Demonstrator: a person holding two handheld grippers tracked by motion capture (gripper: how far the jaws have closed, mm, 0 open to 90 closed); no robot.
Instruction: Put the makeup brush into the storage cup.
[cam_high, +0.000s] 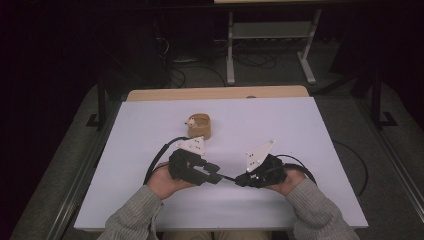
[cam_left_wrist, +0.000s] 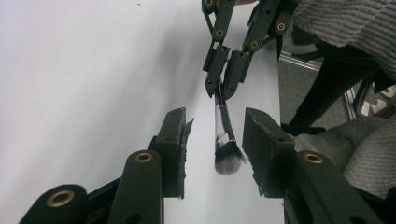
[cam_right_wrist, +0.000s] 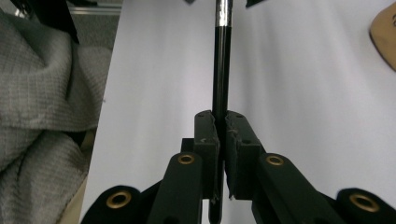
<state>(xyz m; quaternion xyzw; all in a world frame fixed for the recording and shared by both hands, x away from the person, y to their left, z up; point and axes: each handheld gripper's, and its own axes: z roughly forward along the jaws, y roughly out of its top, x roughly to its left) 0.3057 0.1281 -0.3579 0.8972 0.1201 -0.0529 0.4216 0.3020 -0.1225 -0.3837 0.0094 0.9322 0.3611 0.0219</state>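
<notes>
Now the right hand-held gripper (cam_right_wrist: 220, 122) clamps the brush (cam_left_wrist: 225, 140) handle, left hand-held gripper (cam_left_wrist: 215, 140) parted clear of the bristles: withdraw left straight back from the brush.

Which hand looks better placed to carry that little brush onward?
The right. The right gripper is clamped on the brush by its handle, while the left gripper stands open around the bristle end without pressing it, so it would probably need to re-grip.
</notes>
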